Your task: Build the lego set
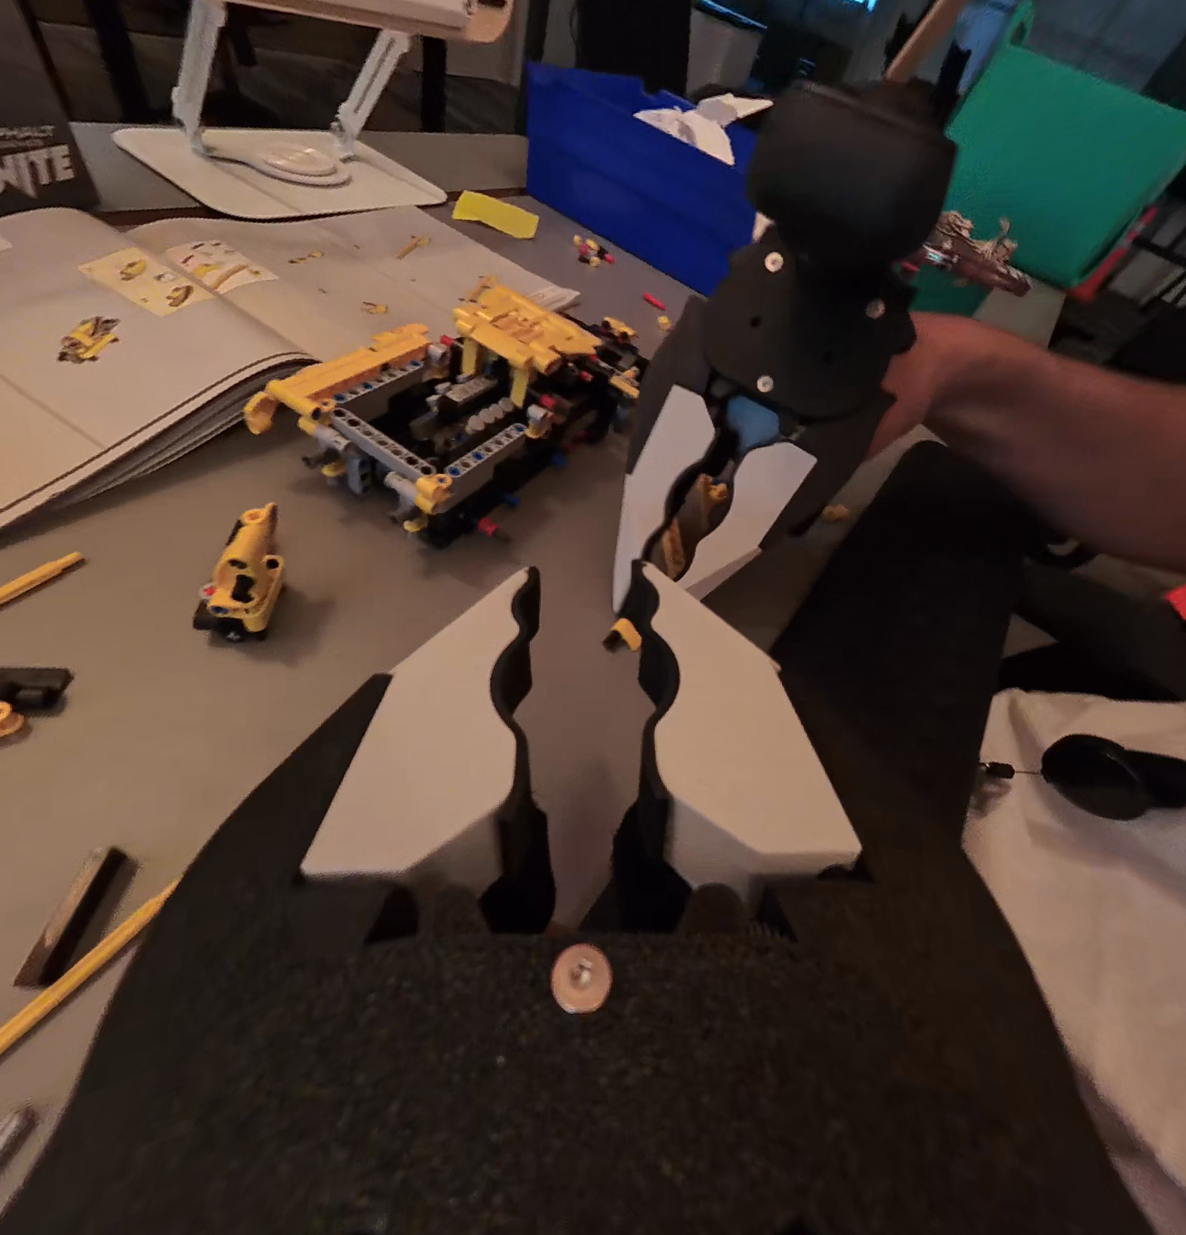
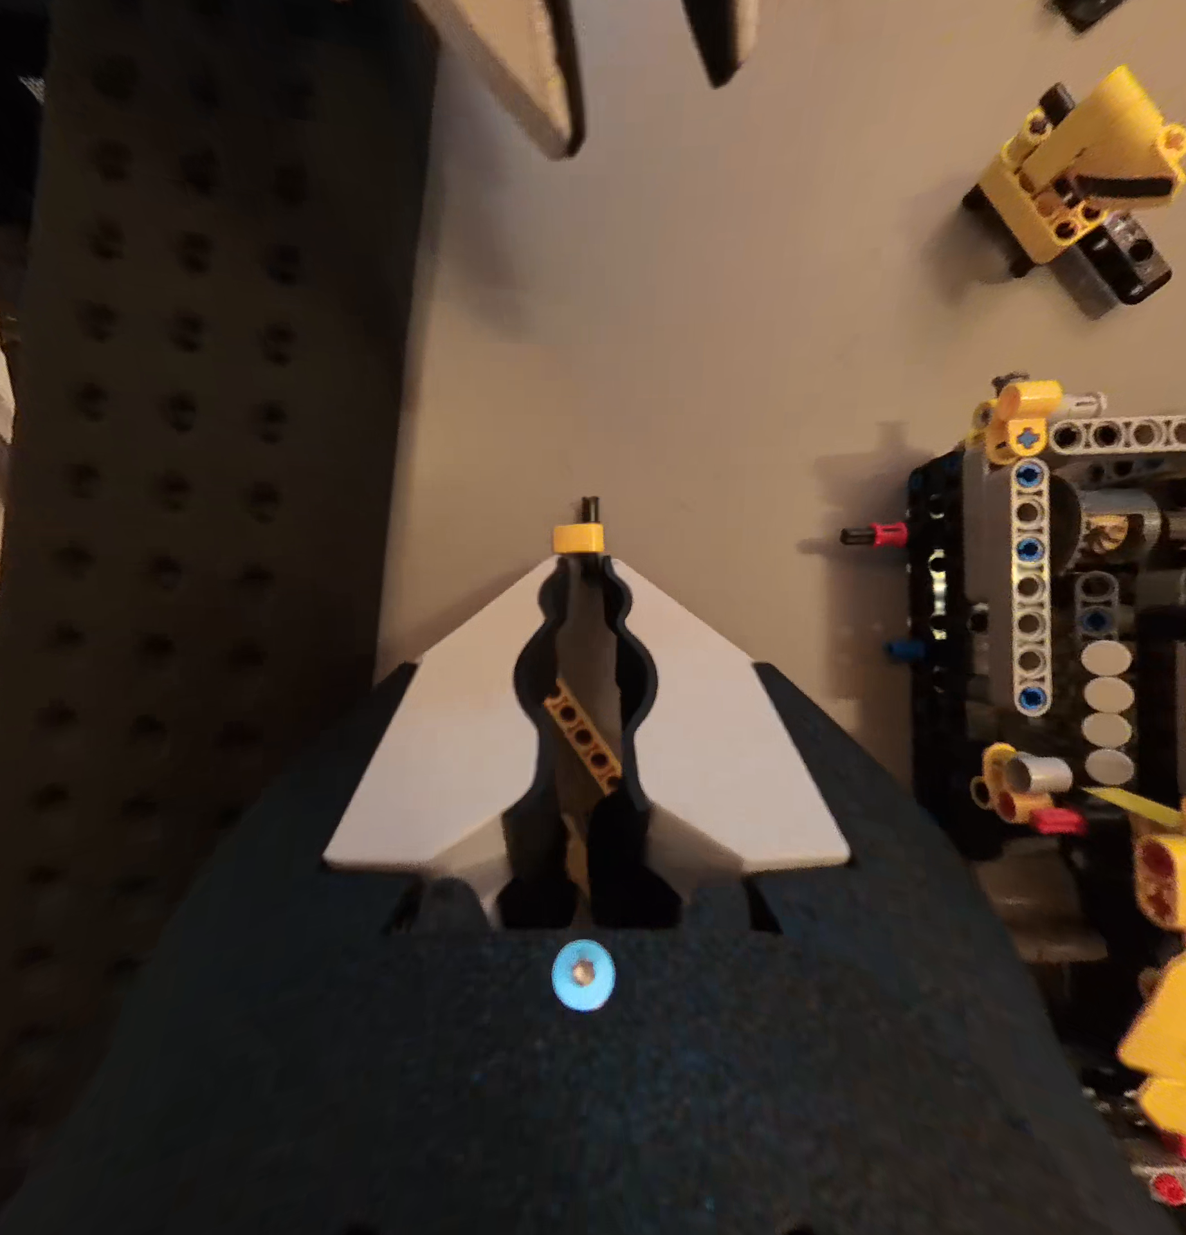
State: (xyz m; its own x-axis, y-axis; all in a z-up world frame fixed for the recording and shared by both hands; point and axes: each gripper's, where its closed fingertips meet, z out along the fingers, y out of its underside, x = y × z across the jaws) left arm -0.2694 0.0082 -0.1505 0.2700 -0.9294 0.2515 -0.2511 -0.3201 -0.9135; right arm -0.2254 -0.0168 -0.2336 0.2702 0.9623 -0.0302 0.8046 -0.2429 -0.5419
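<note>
My right gripper (image 2: 580, 568) is shut on a small yellow piece with a black pin (image 2: 579, 538), which sticks out past its fingertips above the grey table. In the left wrist view the right gripper (image 1: 664, 568) points down and the same piece (image 1: 624, 633) shows between my left gripper's fingers. My left gripper (image 1: 585, 581) is open, and its left pad stands clear of the piece. Its fingertips (image 2: 530, 80) show at the top of the right wrist view. A yellow holed beam (image 2: 580, 738) shows through the gap between the right fingers. The yellow and black model car (image 1: 443, 414) stands on the table, and also shows in the right wrist view (image 2: 1045, 601).
A small yellow sub-assembly (image 1: 243, 575) lies left of the car and also shows in the right wrist view (image 2: 1078, 194). An open instruction book (image 1: 142, 347), a blue bin (image 1: 630, 174) and a black perforated board (image 2: 196, 468) ring the work area. Long yellow rods (image 1: 29, 581) lie at the left, and a person's arm (image 1: 1045, 428) at the right. Spacing between my two grippers at the tips: around 10 cm.
</note>
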